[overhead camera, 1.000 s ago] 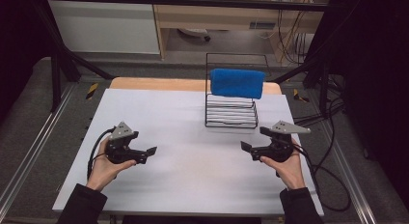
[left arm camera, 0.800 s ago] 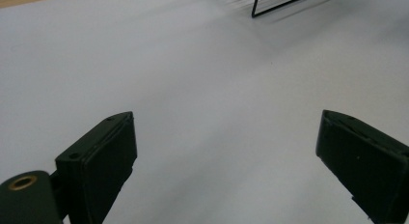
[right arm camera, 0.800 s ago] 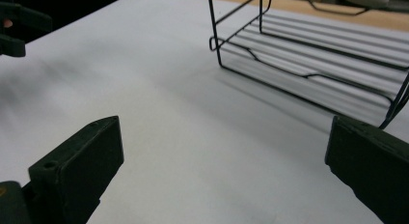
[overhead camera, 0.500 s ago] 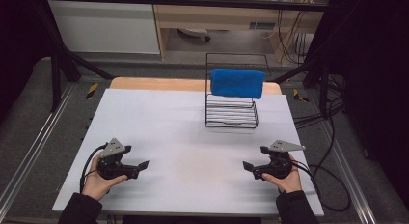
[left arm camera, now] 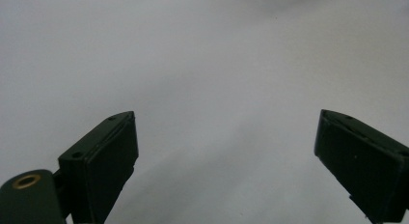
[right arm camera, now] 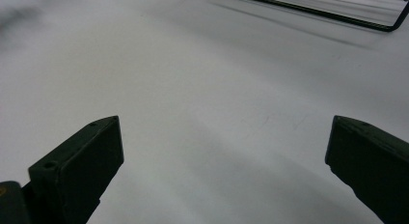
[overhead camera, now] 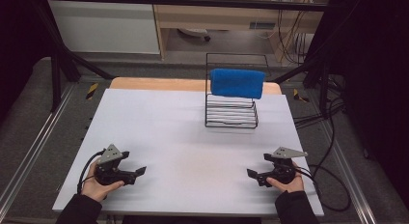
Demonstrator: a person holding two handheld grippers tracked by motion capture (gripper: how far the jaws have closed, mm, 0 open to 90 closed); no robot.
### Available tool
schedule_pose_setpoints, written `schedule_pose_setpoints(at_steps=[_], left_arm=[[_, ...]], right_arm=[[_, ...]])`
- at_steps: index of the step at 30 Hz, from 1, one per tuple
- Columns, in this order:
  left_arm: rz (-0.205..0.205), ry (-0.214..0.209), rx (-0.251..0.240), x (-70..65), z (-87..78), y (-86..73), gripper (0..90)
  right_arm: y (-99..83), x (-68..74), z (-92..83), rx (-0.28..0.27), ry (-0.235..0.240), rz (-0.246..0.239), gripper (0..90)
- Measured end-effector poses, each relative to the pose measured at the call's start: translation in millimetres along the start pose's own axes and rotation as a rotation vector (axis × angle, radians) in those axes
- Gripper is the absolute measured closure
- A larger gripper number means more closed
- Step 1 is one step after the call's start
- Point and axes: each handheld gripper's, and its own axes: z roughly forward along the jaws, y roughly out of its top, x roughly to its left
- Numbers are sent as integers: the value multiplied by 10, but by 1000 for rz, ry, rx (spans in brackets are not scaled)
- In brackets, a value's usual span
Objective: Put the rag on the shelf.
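Observation:
A blue cloth [overhead camera: 237, 82] hangs over the top of a black wire rack [overhead camera: 230, 111] at the back right of the white table [overhead camera: 183, 137]. My left gripper [overhead camera: 138, 173] rests low at the front left, jaws wide apart and pointing right, nothing between them. In the left gripper view its fingers [left arm camera: 103, 161] frame bare white tabletop. My right gripper [overhead camera: 252, 175] sits at the front right, open and pointing left, also with nothing held. The right gripper view looks over the table, and the rack's base wire [right arm camera: 313, 11] crosses the top edge.
A wooden strip [overhead camera: 154, 84] borders the table's far edge. Black cables [overhead camera: 318, 118] trail off the right side. Metal frame rails [overhead camera: 29, 151] run along both sides of the table. Wide bare surface lies between the two grippers and the rack.
Both hands have drawn back toward the front edge of the table, away from the rack. Both grippers stay open with nothing in them.

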Motion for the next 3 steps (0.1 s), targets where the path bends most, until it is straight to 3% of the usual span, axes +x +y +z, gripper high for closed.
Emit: schedule_pose_setpoints(at_steps=[3], left_arm=[[2, -1, 7, 0, 8, -9, 83]], right_arm=[[-3, 6, 5, 4, 3, 4, 7]])
